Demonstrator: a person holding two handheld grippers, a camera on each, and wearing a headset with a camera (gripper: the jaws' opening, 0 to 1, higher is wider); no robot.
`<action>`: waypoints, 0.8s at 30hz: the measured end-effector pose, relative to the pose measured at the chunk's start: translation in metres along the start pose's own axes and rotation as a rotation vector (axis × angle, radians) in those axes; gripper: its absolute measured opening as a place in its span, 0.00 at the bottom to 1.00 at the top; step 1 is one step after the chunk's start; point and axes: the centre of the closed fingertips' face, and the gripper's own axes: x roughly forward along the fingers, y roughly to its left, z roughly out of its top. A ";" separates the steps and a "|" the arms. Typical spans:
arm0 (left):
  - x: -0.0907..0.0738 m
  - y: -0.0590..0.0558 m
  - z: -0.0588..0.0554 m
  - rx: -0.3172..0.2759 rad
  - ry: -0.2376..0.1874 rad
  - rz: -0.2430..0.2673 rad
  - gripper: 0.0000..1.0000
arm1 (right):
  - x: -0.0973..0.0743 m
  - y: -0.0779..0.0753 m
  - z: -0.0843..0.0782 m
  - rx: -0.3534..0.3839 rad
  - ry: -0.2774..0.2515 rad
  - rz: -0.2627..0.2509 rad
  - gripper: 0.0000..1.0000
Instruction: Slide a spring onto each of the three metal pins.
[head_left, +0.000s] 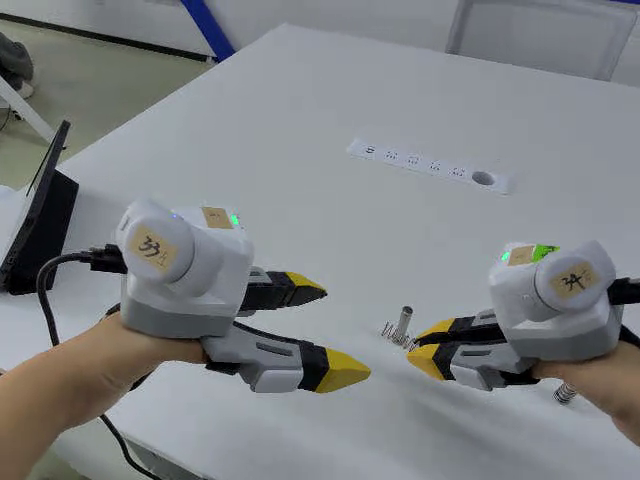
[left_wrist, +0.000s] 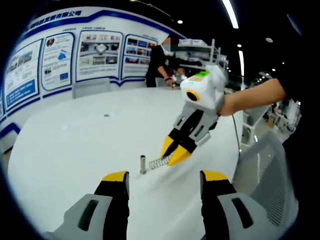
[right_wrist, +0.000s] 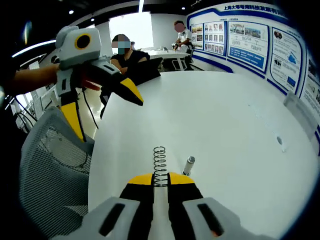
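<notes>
**Entry: fitting a spring to a pin, one pin in work**

**Risks:**
- The spring (right_wrist: 160, 165) is gripped by its near end alone, and most of its length juts free ahead of the jaws. It will likely flex, so the open end may miss the top of the pin (right_wrist: 188, 165) and snag on its edge.
- The pin stands upright on the white table (head_left: 300, 150) and appears to have nothing steadying it. A sideways nudge from the spring or a jaw tip would probably topple it or push it away.
- A harder squeeze could crush the coils, and a slacker one could let the spring slip out.

**Right gripper (right_wrist: 160, 181):** jaws together, clamped on the spring's near end. The far end sits low and close beside the pin, not over its top. Whether the two touch cannot be told.

**Left gripper (head_left: 330, 330):** jaws wide apart, holding and touching nothing. It hovers above the table near the pin and does not brace it.

**Spare spring (head_left: 566, 393):** lying on the table near the right gripper
</notes>
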 end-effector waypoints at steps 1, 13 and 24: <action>0.001 -0.002 0.002 0.007 -0.001 -0.007 0.57 | -0.004 0.004 0.005 -0.015 -0.010 0.014 0.10; 0.018 -0.033 0.003 0.106 0.063 -0.126 0.41 | -0.051 0.037 0.026 -0.250 -0.006 0.089 0.10; 0.020 -0.059 0.019 0.109 0.002 -0.225 0.27 | -0.056 0.059 0.023 -0.354 0.008 0.159 0.10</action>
